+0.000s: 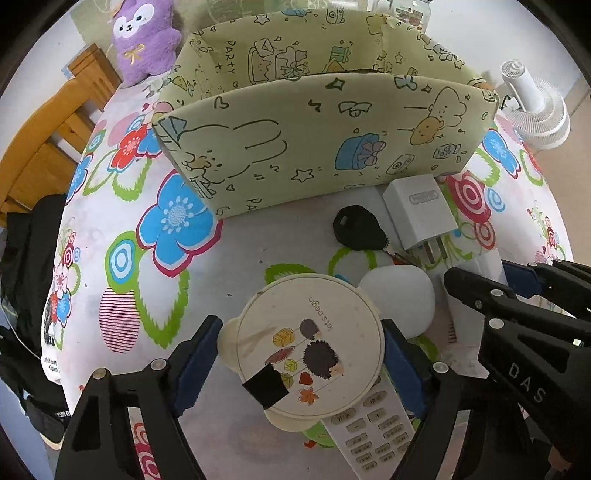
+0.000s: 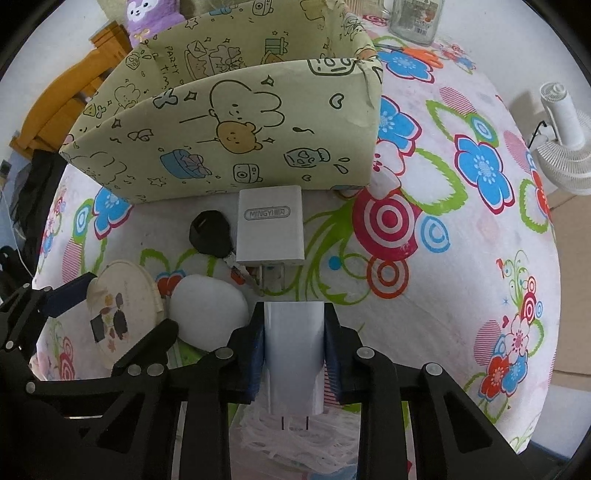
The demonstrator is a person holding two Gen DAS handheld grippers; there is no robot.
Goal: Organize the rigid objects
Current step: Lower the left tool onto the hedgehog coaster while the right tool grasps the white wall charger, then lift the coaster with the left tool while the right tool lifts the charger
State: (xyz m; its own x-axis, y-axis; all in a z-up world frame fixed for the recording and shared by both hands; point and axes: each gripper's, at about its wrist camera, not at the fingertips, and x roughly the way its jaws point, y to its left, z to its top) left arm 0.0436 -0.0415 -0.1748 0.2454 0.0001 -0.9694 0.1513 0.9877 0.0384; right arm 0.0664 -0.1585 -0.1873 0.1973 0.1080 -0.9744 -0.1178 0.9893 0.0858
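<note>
The right tool (image 2: 294,354) is clamped on a white charger (image 2: 294,350): its blue pads (image 2: 257,363) press on the charger's two sides, and the charger's two prongs point back toward the camera above a white crocheted mat (image 2: 295,439) on the surface. The left tool (image 1: 301,363) stands apart around a round cream lid (image 1: 308,341) printed with hedgehogs and leaves; its blue pads (image 1: 195,354) sit on either side of the lid, the right pad very close to the rim, the left one with a small gap, so the lid lies between the fingers but is not visibly squeezed. The lid rests partly over a white remote control (image 1: 373,432) and has a piece of black tape on its near edge. Just beyond the lid lies a white rounded object (image 1: 400,295), and beyond that a black-headed key (image 1: 358,229) beside a second white charger (image 1: 417,212) marked MINGYI, whose prongs point toward the tools. Both lie just in front of a pale green box (image 1: 325,147) covered in cartoon drawings, which stands on the flowered cloth (image 1: 173,221) of the surface. Behind the box sits a purple plush toy (image 1: 146,37); a glass jar (image 2: 417,18) and orange-handled scissors (image 2: 417,55) lie to the far right of it, and a white fan (image 2: 565,140) stands off the surface's edge.
</note>
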